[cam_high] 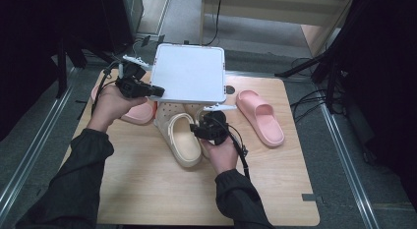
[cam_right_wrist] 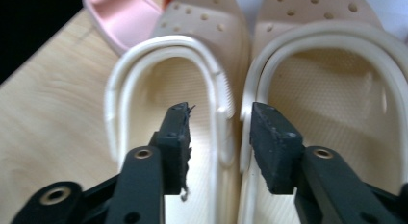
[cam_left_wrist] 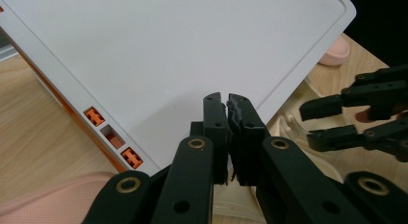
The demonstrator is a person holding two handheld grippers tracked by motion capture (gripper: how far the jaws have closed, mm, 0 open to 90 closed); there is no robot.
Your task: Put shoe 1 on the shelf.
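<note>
Right gripper [cam_high: 205, 125]: jaws apart, straddling the touching inner rims of two cream perforated foam clogs [cam_right_wrist: 308, 89] on the wooden bench [cam_high: 147, 189].
Left gripper [cam_high: 156, 90]: clamped on the near edge of a flat white square plastic lid [cam_high: 189, 71], tilted above the clogs' toes.
Pink slide [cam_high: 260, 116]: smooth, right of the clogs.
</note>
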